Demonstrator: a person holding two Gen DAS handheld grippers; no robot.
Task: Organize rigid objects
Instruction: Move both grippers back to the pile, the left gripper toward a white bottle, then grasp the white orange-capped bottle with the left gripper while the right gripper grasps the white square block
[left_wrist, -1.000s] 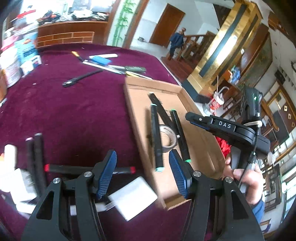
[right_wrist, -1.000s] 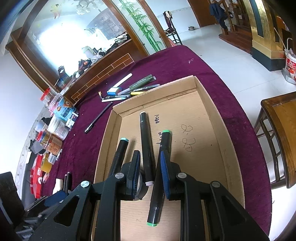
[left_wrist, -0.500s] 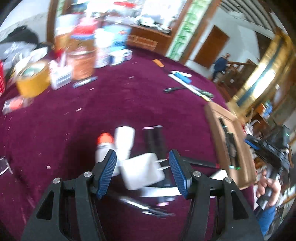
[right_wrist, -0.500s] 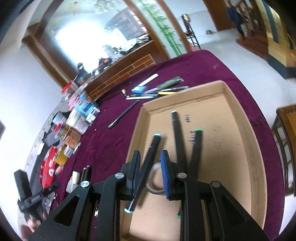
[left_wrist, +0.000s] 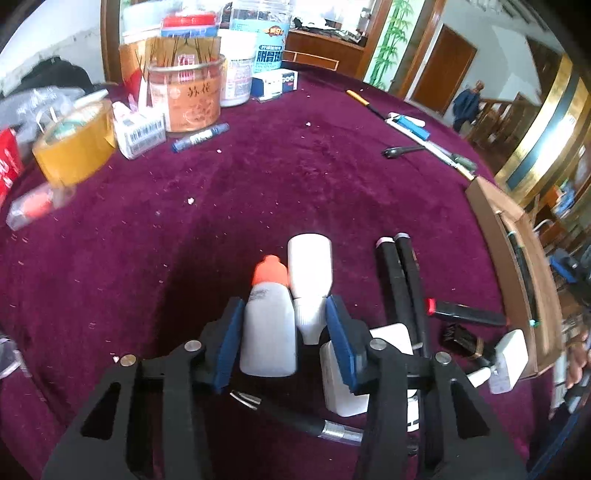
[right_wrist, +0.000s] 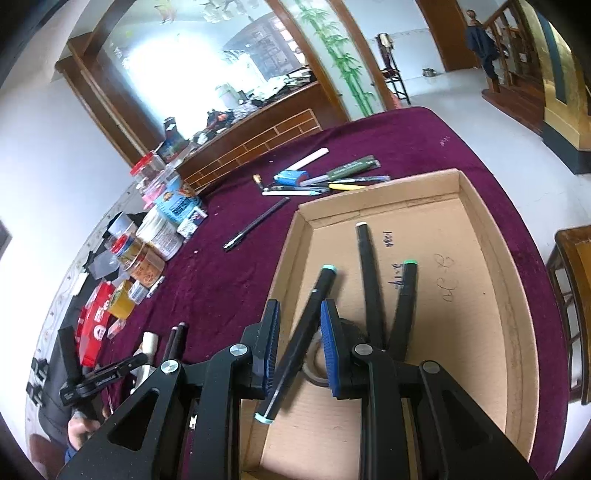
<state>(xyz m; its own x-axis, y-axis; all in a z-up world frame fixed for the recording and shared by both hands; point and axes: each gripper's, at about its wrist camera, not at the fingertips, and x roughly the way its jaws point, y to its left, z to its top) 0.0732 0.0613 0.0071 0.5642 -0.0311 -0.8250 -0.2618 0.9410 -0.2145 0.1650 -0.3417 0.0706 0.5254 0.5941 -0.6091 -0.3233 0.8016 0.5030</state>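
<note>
Three markers (right_wrist: 373, 280) lie in the cardboard tray (right_wrist: 517, 314) while the left gripper (left_wrist: 284, 332), jaws apart, straddles two bottles (left_wrist: 267, 325) among clutter on the desk (left_wrist: 295, 177); right gripper (right_wrist: 297, 347) jaws released.

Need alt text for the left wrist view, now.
The left claw brackets two small white bottles lying on a maroon tablecloth: an orange-capped bottle and a plain white one. Two black markers lie to the right, a cardboard tray at the far right, and tins at the back.
</note>
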